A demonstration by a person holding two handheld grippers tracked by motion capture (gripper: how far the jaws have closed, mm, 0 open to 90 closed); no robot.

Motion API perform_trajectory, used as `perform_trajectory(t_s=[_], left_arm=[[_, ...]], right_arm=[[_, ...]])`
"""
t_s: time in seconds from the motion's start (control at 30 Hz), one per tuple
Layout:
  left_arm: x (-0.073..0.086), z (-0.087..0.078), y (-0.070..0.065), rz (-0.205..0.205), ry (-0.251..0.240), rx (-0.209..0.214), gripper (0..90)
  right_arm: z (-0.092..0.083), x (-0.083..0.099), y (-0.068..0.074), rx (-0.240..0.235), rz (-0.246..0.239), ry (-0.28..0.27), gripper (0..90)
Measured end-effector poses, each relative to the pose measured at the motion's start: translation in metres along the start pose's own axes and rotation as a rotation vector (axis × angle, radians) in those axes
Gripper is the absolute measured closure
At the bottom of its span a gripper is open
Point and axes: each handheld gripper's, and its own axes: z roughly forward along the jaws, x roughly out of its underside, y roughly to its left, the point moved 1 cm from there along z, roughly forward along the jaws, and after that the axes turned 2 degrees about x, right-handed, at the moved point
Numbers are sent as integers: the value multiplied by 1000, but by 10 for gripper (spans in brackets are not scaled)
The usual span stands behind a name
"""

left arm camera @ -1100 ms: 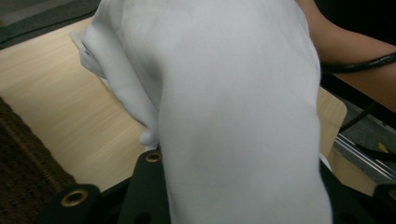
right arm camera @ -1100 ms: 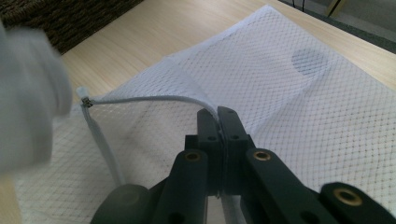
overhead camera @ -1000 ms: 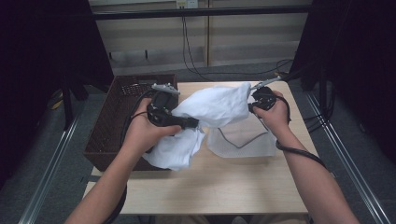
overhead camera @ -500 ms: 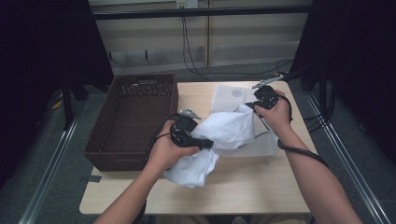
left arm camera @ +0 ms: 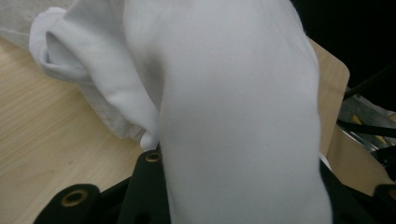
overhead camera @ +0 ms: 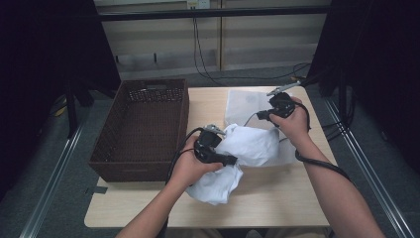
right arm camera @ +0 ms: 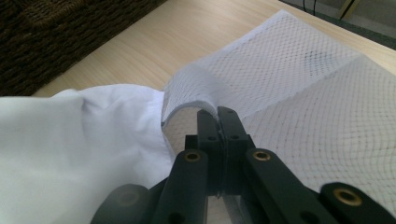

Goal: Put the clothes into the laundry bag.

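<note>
Right gripper view alone reveals fingers [right arm camera: 218,122] pinching mesh bag [right arm camera: 299,84].

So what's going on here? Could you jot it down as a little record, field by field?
Setting: light wooden table
Container: dark brown woven wicker basket, at the table's left
Bag: white mesh laundry bag, lying flat on the table
Cloth: bunched white fabric garment, at the bag's opening
Left gripper: closed on the garment
Right gripper: shut on the bag's rim, lifting it
</note>
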Motion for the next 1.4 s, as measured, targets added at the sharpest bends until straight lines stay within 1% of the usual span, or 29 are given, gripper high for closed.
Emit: perform_trajectory(t_s=[0.03,0.07,0.1,0.13,0.17,0.2,0.23,0.3,0.33,0.4,0.43,0.47,0.57,0.6,0.7,0.73,0.8,0.87,0.9,1.0,1.03,1.07,1.1,1.17,1.2,1.23,1.3,1.37,1.4], left_arm=[[1,1,1,-20,-3,-8,659],[1,1,4,-24,5,-14,659],[3,3,5,-39,-4,-27,659],[4,3,8,-47,-1,-50,659],[6,3,10,-44,10,-77,659],[8,3,11,-53,8,-90,659],[9,4,11,-80,-6,-104,658],[11,4,12,-86,-27,-115,658],[10,5,11,-99,-49,-125,658],[7,3,11,-96,-62,-133,658],[6,4,11,-102,-82,-134,657],[4,4,10,-106,-91,-132,657],[-1,11,7,-78,-81,-123,657],[-2,14,5,-76,-82,-121,656],[-3,24,3,-74,-87,-121,655],[-3,29,3,-78,-86,-117,655],[0,36,4,-77,-57,-97,655],[5,44,3,-73,-37,-92,655],[7,48,2,-78,-26,-86,655],[14,60,3,-75,2,-85,652],[16,64,4,-83,-4,-82,649],[18,67,6,-83,-8,-83,642],[20,69,6,-77,2,-85,637],[21,72,6,-86,-4,-73,628],[21,73,7,-88,-1,-60,612],[21,74,6,-102,-16,-54,579],[19,74,5,-80,-25,-57,499],[16,71,5,-80,-30,-53,445],[15,70,5,-70,-31,-54,412]], right_arm=[[0,0,0,-11,-5,-4,895],[-1,0,1,-12,-7,-2,895],[-2,1,1,-17,-9,-9,895],[-4,1,2,-22,-4,-7,895],[-6,1,2,-18,-5,-14,895],[-7,1,1,-28,-1,-13,894],[-8,2,1,-30,0,-19,895],[-10,3,2,-30,-1,-19,894],[-10,4,2,-37,-3,-15,894],[-11,5,4,-43,-9,-15,894],[-11,5,5,-47,-10,-15,895],[-11,6,6,-45,-11,-15,895],[-10,7,8,-57,-1,-17,895],[-10,8,8,-59,1,-10,895],[-8,9,10,-67,-2,-12,895],[-9,9,11,-62,-2,-8,895],[-9,9,11,-72,2,-7,895],[-10,9,12,-80,6,-13,895],[-11,8,12,-81,5,-14,895],[-13,7,15,-96,-1,-20,895],[-13,7,15,-93,-8,-17,895],[-13,8,16,-89,-10,-8,895],[-13,9,16,-91,-16,-10,895],[-12,11,15,-90,-10,-7,895],[-12,13,14,-94,-5,-5,895],[-11,14,13,-91,-5,-5,895],[-11,16,12,-89,0,0,895],[-12,16,11,-88,-1,-1,895],[-12,17,11,-88,-1,1,895]])
